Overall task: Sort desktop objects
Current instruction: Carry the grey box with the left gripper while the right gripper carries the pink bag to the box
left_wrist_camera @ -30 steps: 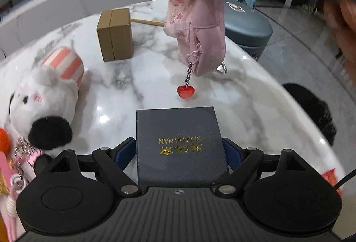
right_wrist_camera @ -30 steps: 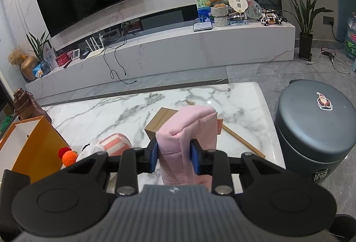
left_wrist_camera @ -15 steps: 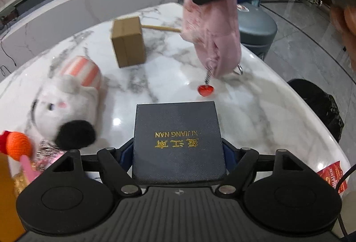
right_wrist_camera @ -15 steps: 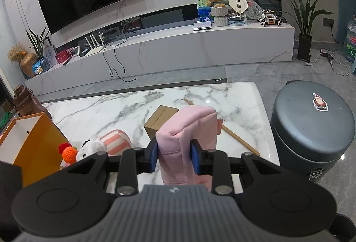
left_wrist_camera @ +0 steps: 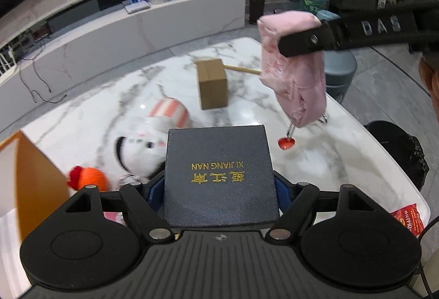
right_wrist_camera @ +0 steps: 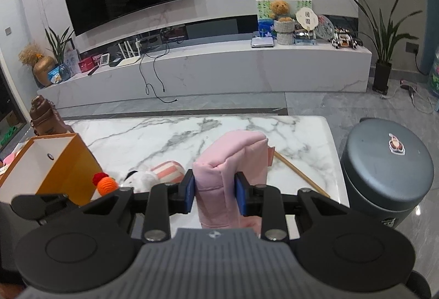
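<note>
Both loads have risen off the marble table (left_wrist_camera: 115,95). Left gripper (left_wrist_camera: 219,186) clamps the stiff, flat dark-blue box (left_wrist_camera: 219,175) by its sides; right gripper (right_wrist_camera: 215,193) pinches the soft pink fabric pouch (right_wrist_camera: 227,161) near its top, limp and dangling.

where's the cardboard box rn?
Left wrist view: the cardboard box stands on the marble table, mid-frame, beyond the striped plush toy, left of the hanging pink pouch.

one dark box (left_wrist_camera: 219,175), one pink pouch (left_wrist_camera: 295,79), one plush toy (left_wrist_camera: 145,145), one cardboard box (left_wrist_camera: 212,83), one orange bag (right_wrist_camera: 59,164)
</note>
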Demonstrator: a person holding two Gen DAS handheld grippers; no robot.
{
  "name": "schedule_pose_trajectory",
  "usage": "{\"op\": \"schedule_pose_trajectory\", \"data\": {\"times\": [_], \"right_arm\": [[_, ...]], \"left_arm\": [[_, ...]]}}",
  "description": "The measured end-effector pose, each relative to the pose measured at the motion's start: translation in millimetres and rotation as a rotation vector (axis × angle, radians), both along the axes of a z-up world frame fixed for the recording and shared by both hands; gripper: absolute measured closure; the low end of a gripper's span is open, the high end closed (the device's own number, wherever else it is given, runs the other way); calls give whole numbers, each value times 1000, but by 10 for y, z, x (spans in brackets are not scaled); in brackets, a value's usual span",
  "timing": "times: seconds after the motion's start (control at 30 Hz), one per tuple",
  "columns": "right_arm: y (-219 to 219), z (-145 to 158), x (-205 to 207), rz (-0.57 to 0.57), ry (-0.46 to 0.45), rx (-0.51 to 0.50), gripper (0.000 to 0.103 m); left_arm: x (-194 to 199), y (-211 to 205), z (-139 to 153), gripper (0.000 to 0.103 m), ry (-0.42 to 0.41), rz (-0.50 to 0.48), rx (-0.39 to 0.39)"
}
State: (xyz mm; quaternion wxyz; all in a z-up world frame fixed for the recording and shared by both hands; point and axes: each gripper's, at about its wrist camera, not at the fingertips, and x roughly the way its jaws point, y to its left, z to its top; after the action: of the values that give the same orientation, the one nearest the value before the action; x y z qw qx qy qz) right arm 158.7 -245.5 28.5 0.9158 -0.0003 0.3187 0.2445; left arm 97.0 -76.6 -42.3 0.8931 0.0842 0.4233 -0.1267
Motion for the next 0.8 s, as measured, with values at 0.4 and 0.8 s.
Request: {"op": "schedule_pose_trajectory", "data": {"times": [0.4, 0.8], "right_arm": [[343, 244, -342, 61, -73, -25, 71], [969, 496, -606, 152, -133, -14, 71]], "left_arm": [[-365, 585, 511, 14, -98, 81, -43], [-549, 1329, 787, 14, -146, 193, -77]]}}
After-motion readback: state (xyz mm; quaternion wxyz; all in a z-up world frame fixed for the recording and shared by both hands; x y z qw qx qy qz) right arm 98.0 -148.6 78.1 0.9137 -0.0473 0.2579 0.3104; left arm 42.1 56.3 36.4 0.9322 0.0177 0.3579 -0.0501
